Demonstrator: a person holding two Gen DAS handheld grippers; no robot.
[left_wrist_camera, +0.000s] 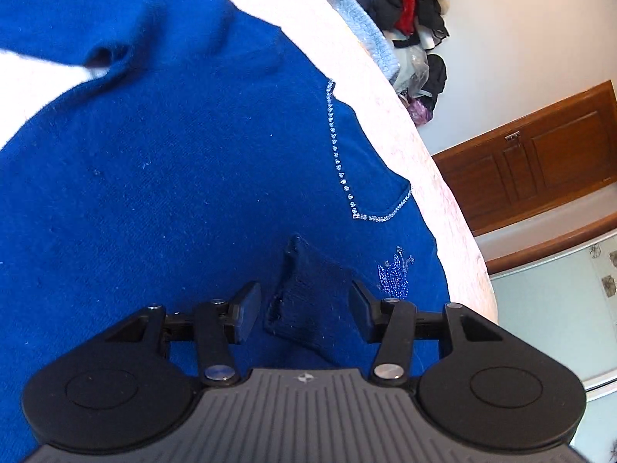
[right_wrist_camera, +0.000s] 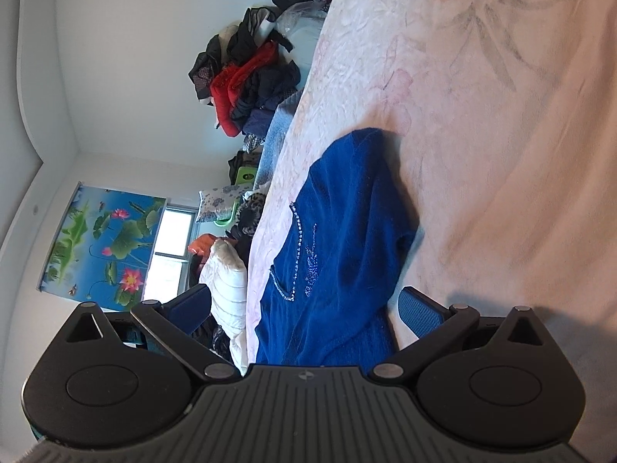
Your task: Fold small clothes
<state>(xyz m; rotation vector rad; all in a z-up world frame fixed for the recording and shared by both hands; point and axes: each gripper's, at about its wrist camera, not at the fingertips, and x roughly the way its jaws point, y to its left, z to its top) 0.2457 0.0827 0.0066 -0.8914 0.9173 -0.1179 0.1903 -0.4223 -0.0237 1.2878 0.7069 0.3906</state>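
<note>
A royal blue knitted sweater (left_wrist_camera: 173, 177) lies spread on a pale pink bedspread (left_wrist_camera: 393, 88). It has a line of small rhinestones (left_wrist_camera: 339, 162) and a sparkly motif (left_wrist_camera: 395, 274). In the left wrist view my left gripper (left_wrist_camera: 304, 308) hovers just over the sweater with its jaws apart. A darker ribbed cuff (left_wrist_camera: 308, 301) lies between the pads, and neither pad presses on it. In the right wrist view the same sweater (right_wrist_camera: 347, 239) lies ahead of my right gripper (right_wrist_camera: 304, 308). Its blue-padded fingers (right_wrist_camera: 420, 314) stand wide apart and hold nothing.
A heap of mixed clothes (right_wrist_camera: 250, 77), black, red and pale blue, is piled at the far end of the bed (right_wrist_camera: 482, 96). The same heap (left_wrist_camera: 401, 7) shows in the left wrist view. A brown wooden door (left_wrist_camera: 540, 162) stands beyond the bed edge. A white quilted bundle (right_wrist_camera: 227, 281) lies beside the bed.
</note>
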